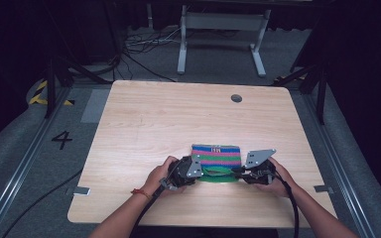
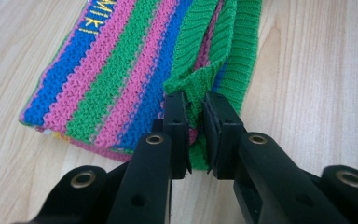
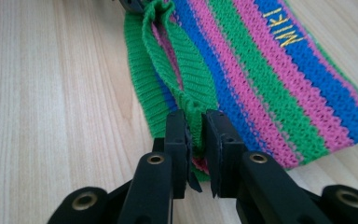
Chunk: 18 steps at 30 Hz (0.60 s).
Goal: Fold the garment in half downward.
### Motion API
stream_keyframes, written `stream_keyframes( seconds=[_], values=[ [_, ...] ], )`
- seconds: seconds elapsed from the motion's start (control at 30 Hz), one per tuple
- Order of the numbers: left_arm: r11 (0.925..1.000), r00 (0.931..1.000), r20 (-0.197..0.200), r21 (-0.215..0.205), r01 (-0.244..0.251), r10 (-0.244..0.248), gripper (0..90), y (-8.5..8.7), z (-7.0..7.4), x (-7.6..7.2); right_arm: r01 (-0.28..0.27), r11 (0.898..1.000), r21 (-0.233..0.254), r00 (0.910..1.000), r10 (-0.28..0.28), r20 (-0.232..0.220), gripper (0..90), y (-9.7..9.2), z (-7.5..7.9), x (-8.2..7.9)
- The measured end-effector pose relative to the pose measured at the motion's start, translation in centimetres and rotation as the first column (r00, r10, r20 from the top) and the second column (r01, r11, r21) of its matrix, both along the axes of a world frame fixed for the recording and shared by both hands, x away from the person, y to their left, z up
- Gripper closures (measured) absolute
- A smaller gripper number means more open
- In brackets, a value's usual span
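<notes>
While I am watching from the high view, a striped knit piece is lying flat on the wooden counter, near its front edge and between my two hands. My left tongs are pinching the green ribbed hem at one end, jaws closed on the fabric. My right tongs are gripping the same green hem at the opposite end, jaws clamped on it. The pink, blue and green stripes are running alongside, with yellow lettering on a blue stripe.
</notes>
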<state>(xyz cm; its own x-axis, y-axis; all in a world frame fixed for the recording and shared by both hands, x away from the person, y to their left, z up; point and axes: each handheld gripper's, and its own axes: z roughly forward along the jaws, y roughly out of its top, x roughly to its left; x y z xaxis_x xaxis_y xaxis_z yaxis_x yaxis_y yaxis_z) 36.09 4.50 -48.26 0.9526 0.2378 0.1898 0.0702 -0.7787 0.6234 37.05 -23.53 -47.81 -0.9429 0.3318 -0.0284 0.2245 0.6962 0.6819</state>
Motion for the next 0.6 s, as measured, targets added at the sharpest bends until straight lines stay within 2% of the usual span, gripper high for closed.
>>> stream_keyframes(
  seconds=[0.17,0.27,0.37,0.47,0.57,0.6],
  values=[
    [0.9999,0.9999,-0.011,0.016,0.002,-0.002,78.7,0.2,0.1,-0.6,-0.012,1.000,-0.004,0.9999,0.012,0.000,76.1,0.0,0.1,-0.6],
    [0.9997,0.9998,-0.007,0.014,-0.019,0.019,72.1,1.0,0.6,-1.1,0.000,1.000,-0.016,0.9999,0.000,0.010,70.5,-0.3,0.3,-1.1],
    [0.9985,0.9987,-0.002,-0.018,-0.051,0.051,67.6,1.8,1.4,-1.1,0.018,1.000,0.016,0.9996,-0.019,0.021,66.0,-0.8,1.0,-1.3],
    [0.9950,0.9964,0.021,-0.059,-0.081,0.082,64.4,2.3,2.2,-0.9,0.048,0.997,0.061,0.9979,-0.050,0.040,64.0,-1.2,2.1,-1.3],
    [0.9891,0.9910,0.033,-0.074,-0.127,0.130,58.3,2.1,2.5,-0.4,0.074,0.994,0.077,0.9956,-0.078,0.051,62.4,-1.1,2.7,-0.9],
    [0.9886,0.9908,0.032,-0.079,-0.128,0.131,58.1,1.9,2.5,-0.2,0.080,0.994,0.076,0.9951,-0.084,0.052,62.3,-0.9,2.7,-0.8]
  ],
)
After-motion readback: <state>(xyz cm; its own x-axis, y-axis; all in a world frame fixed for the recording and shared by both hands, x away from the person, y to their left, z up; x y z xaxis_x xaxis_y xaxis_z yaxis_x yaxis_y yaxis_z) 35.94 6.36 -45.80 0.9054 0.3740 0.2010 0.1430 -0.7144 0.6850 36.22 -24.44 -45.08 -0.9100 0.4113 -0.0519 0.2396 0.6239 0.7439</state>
